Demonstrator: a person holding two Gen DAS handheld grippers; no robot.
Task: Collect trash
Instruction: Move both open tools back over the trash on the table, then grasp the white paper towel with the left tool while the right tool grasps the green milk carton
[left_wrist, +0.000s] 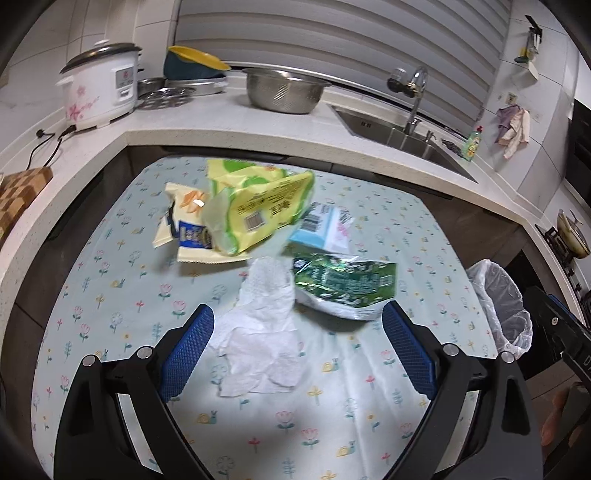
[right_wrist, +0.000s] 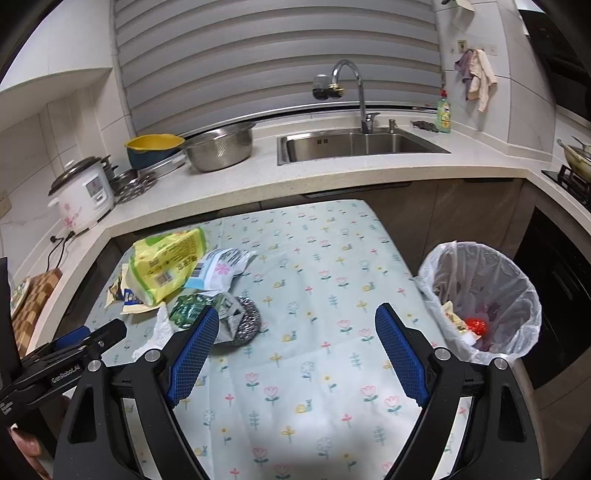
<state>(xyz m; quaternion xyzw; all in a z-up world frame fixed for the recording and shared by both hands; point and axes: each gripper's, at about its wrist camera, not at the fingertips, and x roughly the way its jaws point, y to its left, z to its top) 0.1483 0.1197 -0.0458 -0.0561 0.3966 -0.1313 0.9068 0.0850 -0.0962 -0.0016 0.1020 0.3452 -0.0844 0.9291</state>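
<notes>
Trash lies on the flower-print tablecloth (left_wrist: 110, 295): a crumpled white tissue (left_wrist: 258, 332), a green wrapper (left_wrist: 347, 284), a yellow-green tissue pack (left_wrist: 258, 206), a blue-white wrapper (left_wrist: 325, 229) and a cream snack bag (left_wrist: 181, 229). My left gripper (left_wrist: 297, 347) is open, low over the tissue, which lies between its fingers. My right gripper (right_wrist: 295, 350) is open and empty above bare cloth. A steel scrubber (right_wrist: 243, 325) lies by its left finger. The lined trash bin (right_wrist: 480, 295) stands right of the table with some trash inside. The bin also shows in the left wrist view (left_wrist: 498, 306).
A counter wraps behind the table with a rice cooker (left_wrist: 99, 88), a steel colander (left_wrist: 284, 88), a yellow bowl (right_wrist: 155, 144), a sink (right_wrist: 354, 144) with a tap, and a soap bottle (right_wrist: 443, 110). A wooden board (left_wrist: 18, 195) lies at left. A stove (right_wrist: 569, 173) is at right.
</notes>
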